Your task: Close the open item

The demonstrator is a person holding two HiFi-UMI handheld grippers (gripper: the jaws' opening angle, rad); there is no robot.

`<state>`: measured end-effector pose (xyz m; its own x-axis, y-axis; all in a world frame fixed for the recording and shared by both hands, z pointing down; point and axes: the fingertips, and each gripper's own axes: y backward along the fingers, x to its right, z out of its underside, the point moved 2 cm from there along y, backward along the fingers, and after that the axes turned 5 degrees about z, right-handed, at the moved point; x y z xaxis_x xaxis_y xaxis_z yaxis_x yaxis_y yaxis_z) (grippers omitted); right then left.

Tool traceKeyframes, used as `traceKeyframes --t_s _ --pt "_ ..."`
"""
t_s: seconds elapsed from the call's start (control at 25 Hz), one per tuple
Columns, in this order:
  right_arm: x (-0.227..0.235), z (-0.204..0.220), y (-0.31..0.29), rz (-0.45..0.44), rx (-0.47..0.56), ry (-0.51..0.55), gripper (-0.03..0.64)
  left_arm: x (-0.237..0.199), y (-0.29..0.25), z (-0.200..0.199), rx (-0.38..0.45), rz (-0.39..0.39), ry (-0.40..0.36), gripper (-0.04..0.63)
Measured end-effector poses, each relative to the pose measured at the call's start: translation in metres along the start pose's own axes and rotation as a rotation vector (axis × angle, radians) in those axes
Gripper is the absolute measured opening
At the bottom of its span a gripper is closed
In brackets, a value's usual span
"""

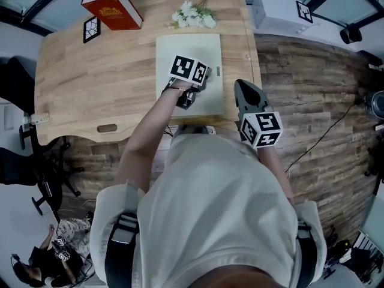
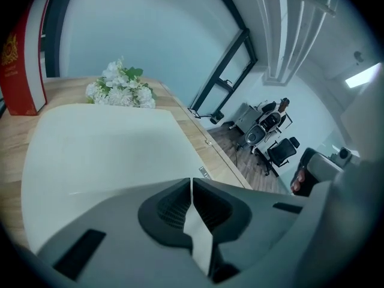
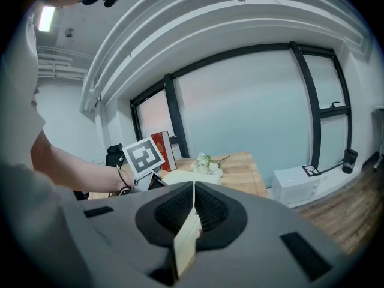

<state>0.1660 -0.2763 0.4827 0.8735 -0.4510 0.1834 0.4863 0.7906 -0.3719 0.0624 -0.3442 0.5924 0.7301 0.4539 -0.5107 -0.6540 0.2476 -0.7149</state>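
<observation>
task item: a pale flat item [image 1: 189, 47] lay on the counter [image 1: 90, 83], right of its middle. it looked flat already, though no view showed its seam.
left gripper: the left gripper [image 2: 191, 191] had its jaws pressed together with nothing between them, tips angled down over the item's near half.
right gripper: the right gripper [image 3: 194, 194] had its jaws pressed together and empty. it hung at 4 o'clock from the item, past the counter's near edge and well apart from it.
risk, sliding: a push on the near half with nothing bracing the item could skid it over the smooth wood, likely toward 12 o'clock.
risk, flowers: white flowers [image 1: 193, 18] lay just beyond the item at 12 o'clock, and a skid that way would crush or shove them.
risk, half shut: if the cover was not fully down, lifting off too soon could leave it ajar.
surface: light wood counter, with a red book [image 1: 113, 8] at 11 o'clock from the item and a square marker tag [image 1: 91, 29] beside the book.
room: wood-plank floor [image 1: 312, 101], a white box [image 1: 282, 11] at 2 o'clock, frosted glass walls with dark frames, and office chairs further off.
</observation>
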Motion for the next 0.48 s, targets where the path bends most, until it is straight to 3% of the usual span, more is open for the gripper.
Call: traceKeyframes --t_s 0.48 --pt "0.0014 0.0066 0.0035 -0.008 -0.008 -0.012 0.02 0.0027 -0.0088 0.0012 -0.029 -0.081 -0.043 0.021"
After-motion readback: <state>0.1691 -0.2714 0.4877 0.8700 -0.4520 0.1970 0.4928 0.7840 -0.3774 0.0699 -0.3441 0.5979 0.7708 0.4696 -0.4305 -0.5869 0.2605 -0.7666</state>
